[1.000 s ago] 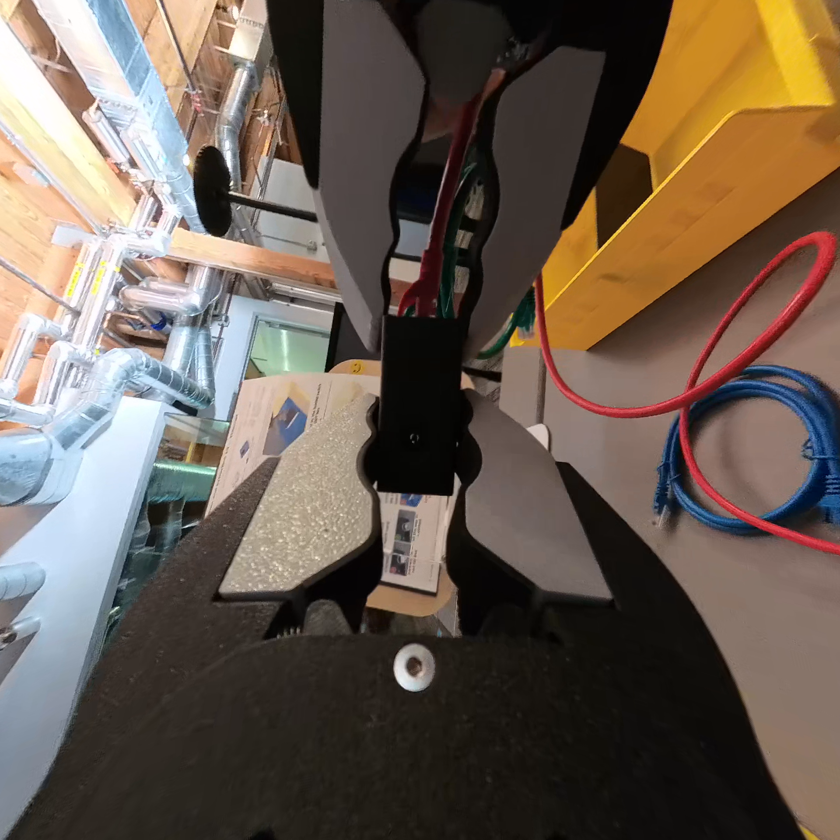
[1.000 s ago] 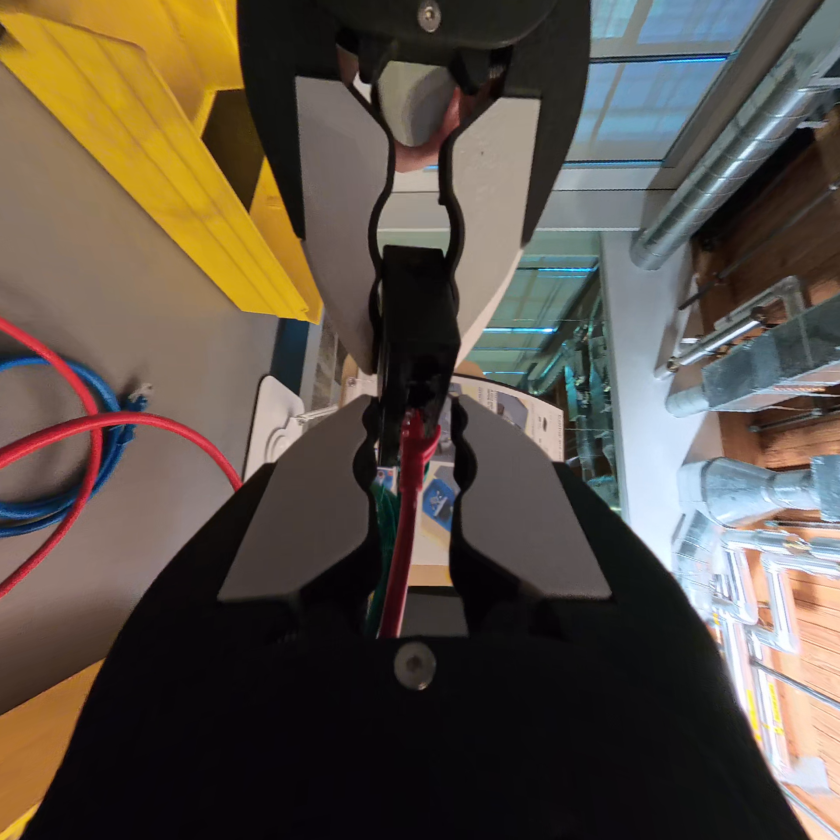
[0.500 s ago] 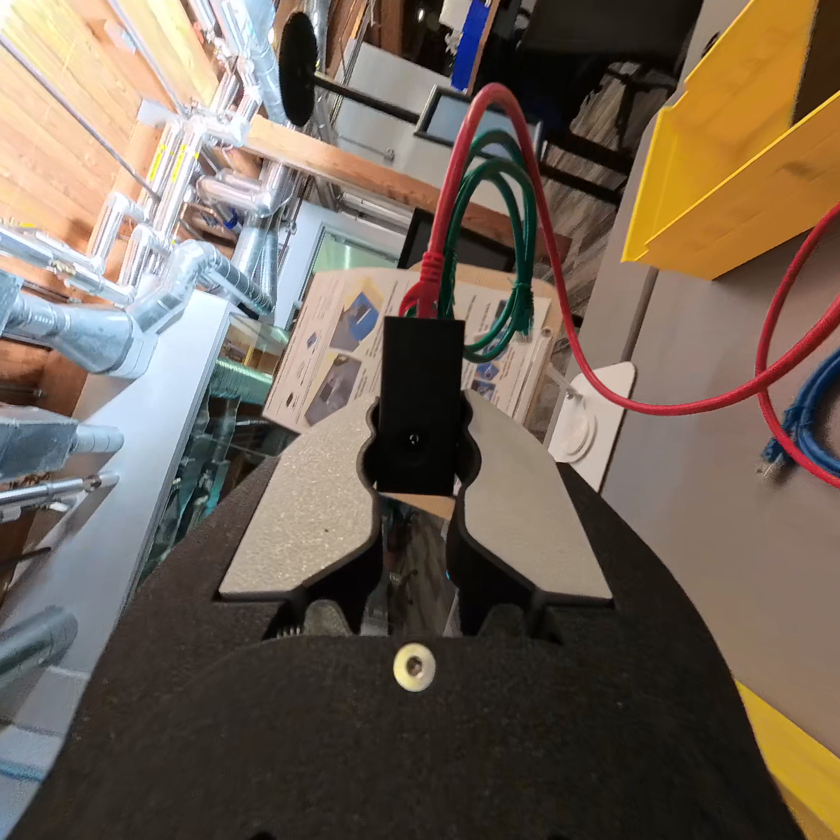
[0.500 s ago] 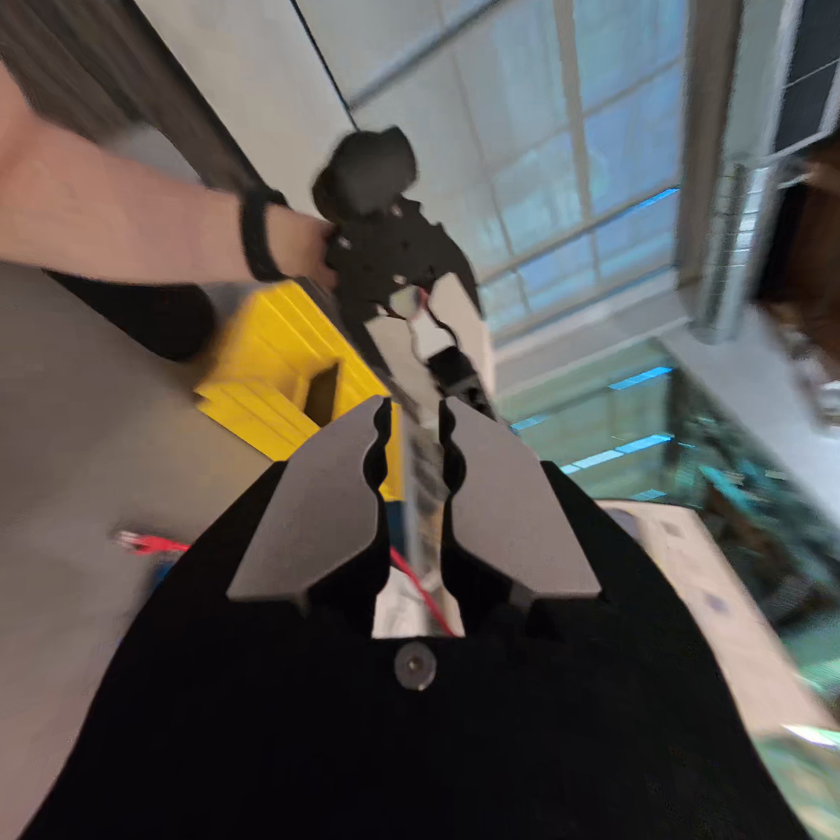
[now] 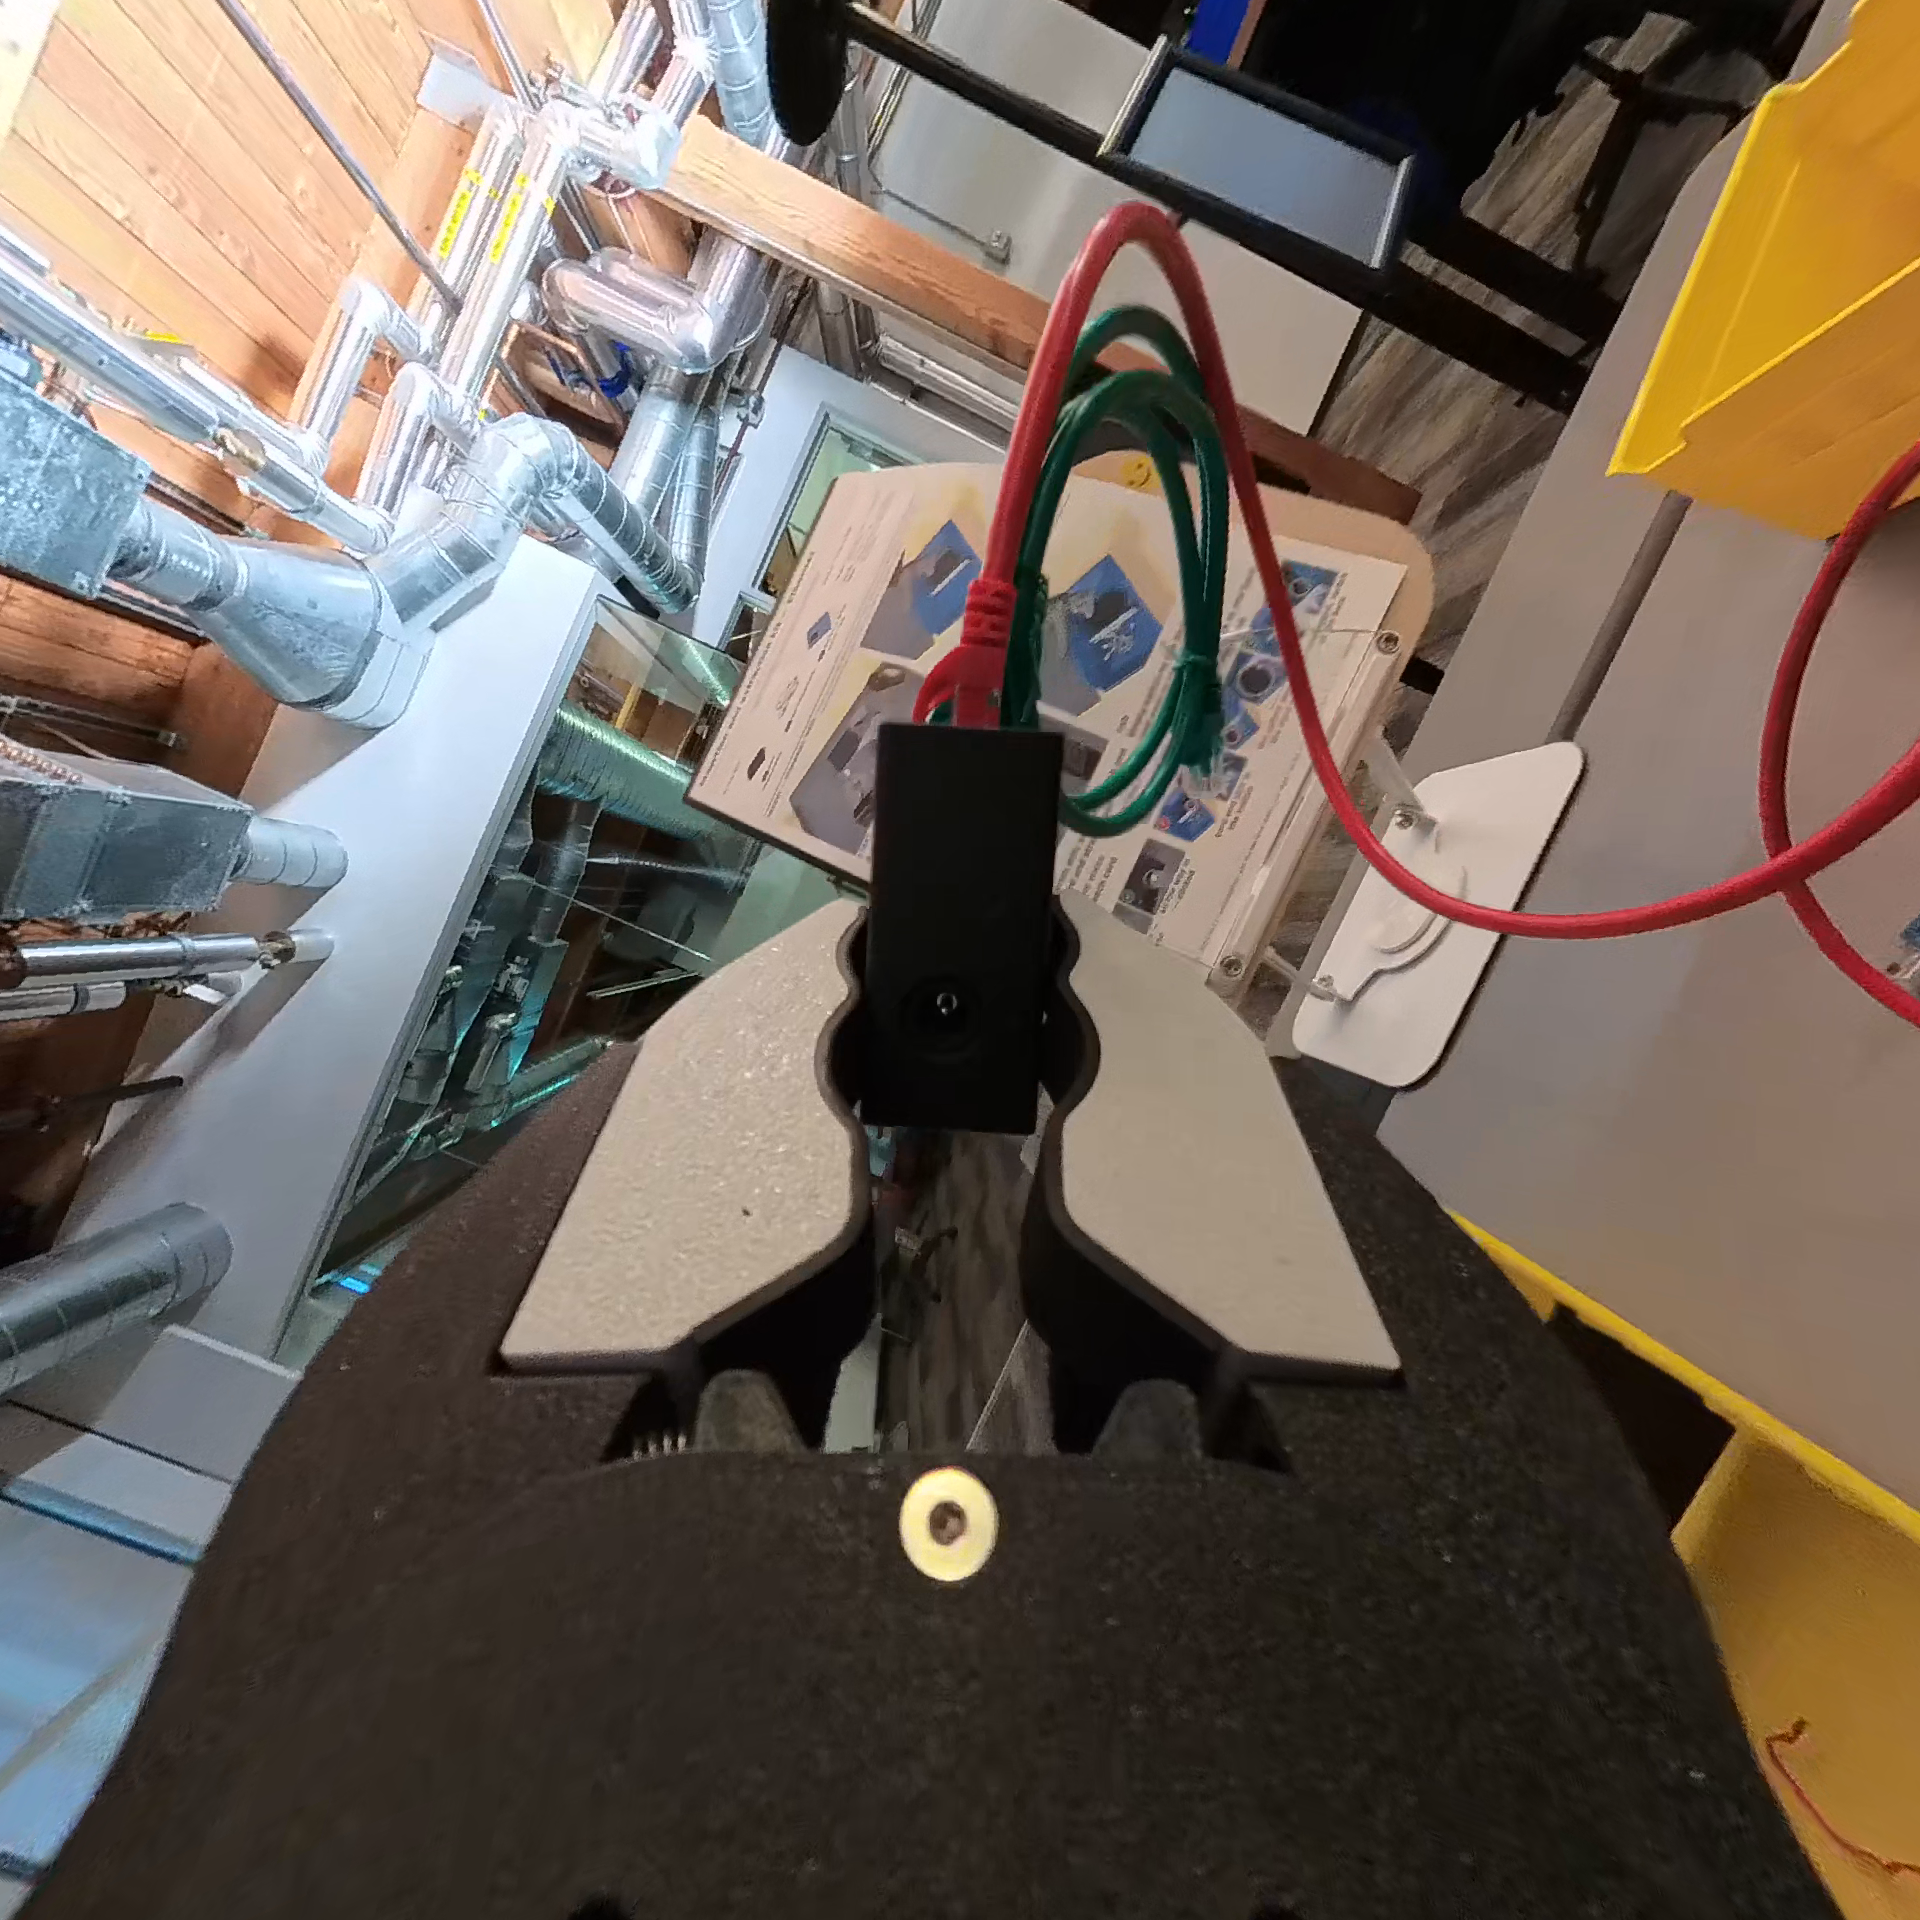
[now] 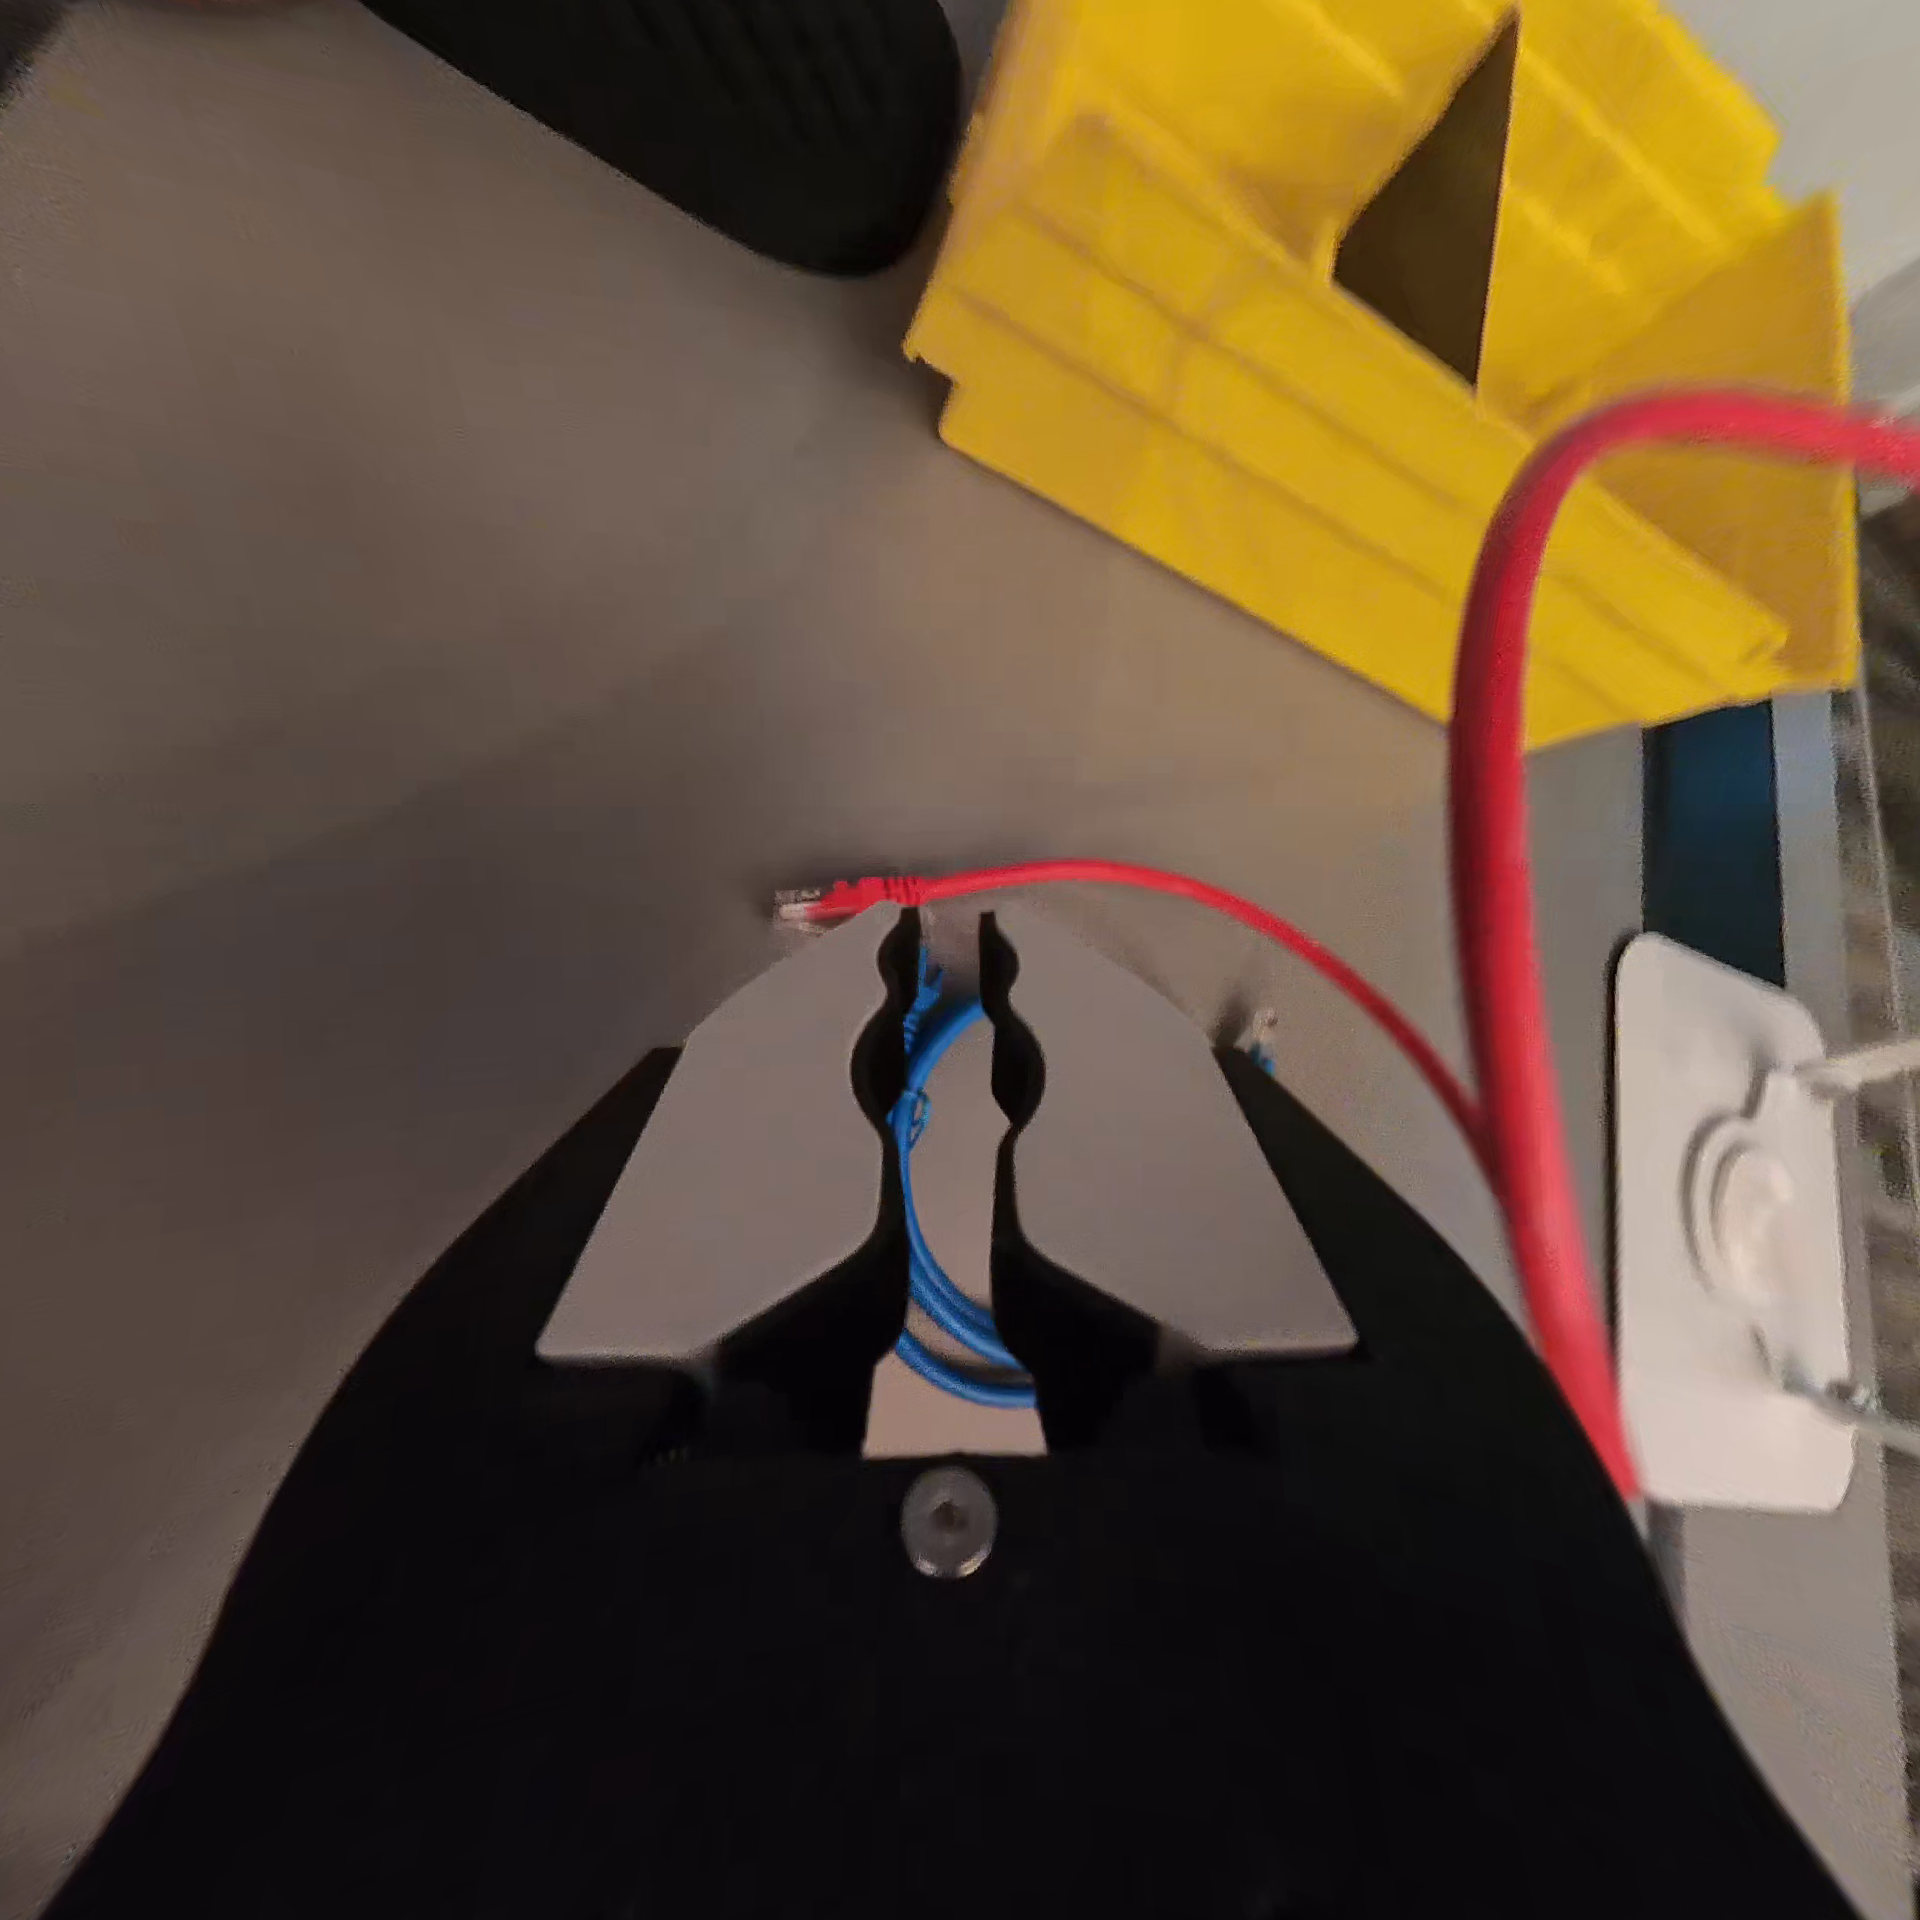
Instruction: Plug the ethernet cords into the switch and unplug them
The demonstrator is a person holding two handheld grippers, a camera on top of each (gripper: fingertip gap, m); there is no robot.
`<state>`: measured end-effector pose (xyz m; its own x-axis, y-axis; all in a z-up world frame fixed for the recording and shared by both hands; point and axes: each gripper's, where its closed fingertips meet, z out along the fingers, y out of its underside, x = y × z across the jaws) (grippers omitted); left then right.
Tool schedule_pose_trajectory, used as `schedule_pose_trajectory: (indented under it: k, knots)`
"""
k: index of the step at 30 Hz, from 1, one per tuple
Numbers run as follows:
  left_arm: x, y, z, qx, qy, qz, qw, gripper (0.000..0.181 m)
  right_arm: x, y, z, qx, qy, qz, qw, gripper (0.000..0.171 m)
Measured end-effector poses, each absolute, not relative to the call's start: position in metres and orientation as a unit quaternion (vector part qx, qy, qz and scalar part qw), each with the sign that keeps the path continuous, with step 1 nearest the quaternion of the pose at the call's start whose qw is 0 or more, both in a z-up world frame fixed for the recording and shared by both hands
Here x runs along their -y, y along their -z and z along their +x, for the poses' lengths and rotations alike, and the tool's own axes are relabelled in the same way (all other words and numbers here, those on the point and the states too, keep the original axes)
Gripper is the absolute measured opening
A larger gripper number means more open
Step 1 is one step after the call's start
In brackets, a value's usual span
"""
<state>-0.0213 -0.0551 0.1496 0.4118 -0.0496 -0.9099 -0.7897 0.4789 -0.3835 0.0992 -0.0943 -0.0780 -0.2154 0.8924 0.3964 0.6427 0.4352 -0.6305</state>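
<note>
My left gripper is shut on the black switch and holds it up in the air. A red cord is plugged into the switch's far end. A green cord hangs in loops from the same end. The red cord runs right to the grey table, where its free plug lies just beyond my right gripper. That gripper is nearly closed and empty. It hovers over a coiled blue cord, seen through the slit between its fingers.
A yellow bin stands at the table's far side and also shows in the left wrist view. A white plate at the table edge holds a poster board. A dark object sits beyond the bin. One gripper's finger ends stand about 25 cm off the other's.
My right gripper let go of the red plug at the switch and swung down to the table over the blue cord. My left gripper kept the switch and tilted a little.
</note>
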Motion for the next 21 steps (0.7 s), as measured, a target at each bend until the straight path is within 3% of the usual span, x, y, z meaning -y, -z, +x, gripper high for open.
schedule_pose_trajectory:
  k: [12,21]
  knots:
    - [0.051,-0.155,-0.043,-0.447,-0.261,-0.454,0.726,0.029,0.061,0.118,0.11,0.7,-0.193,-0.614,0.31,0.012]
    - [0.049,-0.152,-0.036,-0.457,-0.259,-0.452,0.721,0.029,0.065,0.13,0.109,0.669,-0.239,-0.655,0.259,0.023]
